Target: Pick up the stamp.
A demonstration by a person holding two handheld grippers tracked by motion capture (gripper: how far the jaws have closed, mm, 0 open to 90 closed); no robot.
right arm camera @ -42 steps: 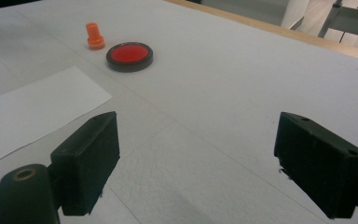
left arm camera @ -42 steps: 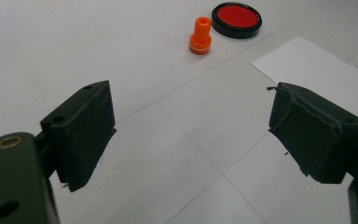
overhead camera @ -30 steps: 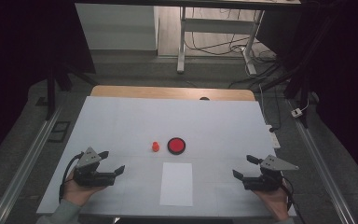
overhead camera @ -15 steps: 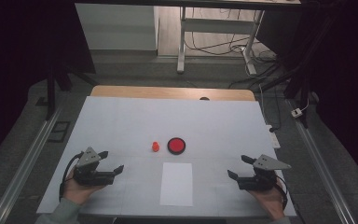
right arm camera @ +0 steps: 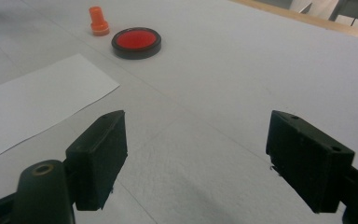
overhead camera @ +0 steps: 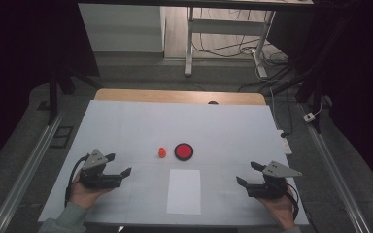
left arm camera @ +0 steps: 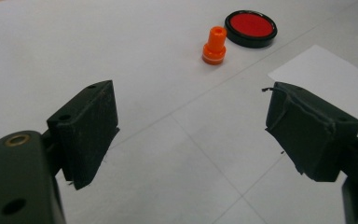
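A: Start with the biggest thing. What does everything sit on?

B: A table (overhead camera: 126, 121) with a white top and a strip of bare wood along its far edge. I'll place everything against the white paper sheet (overhead camera: 184, 191) lying flat near the table's front edge, about mid-width.

A: And the grippers?

B: The left gripper (overhead camera: 118, 164) is held in the person's left hand (overhead camera: 85, 193), well to the left of the sheet and level with its far end. In the left gripper view its two black jaws stand wide apart with nothing between them, only bare table. The right gripper (overhead camera: 248, 174) is held in the right hand (overhead camera: 279, 208), well to the right of the sheet. Its jaws are likewise spread wide and empty in the right gripper view. Each carries a grey three-cornered plate on top.

A: Next down in size?

B: A round black dish with a red centre (overhead camera: 183, 151), lying flat just beyond the sheet's far edge, close to it but apart.

A: And the smallest?

B: A small orange peg-shaped piece (overhead camera: 161, 152), standing upright on a wider base. It is just to the left of the dish, not touching it, and beyond the sheet's far left corner. Neither gripper is near either one.
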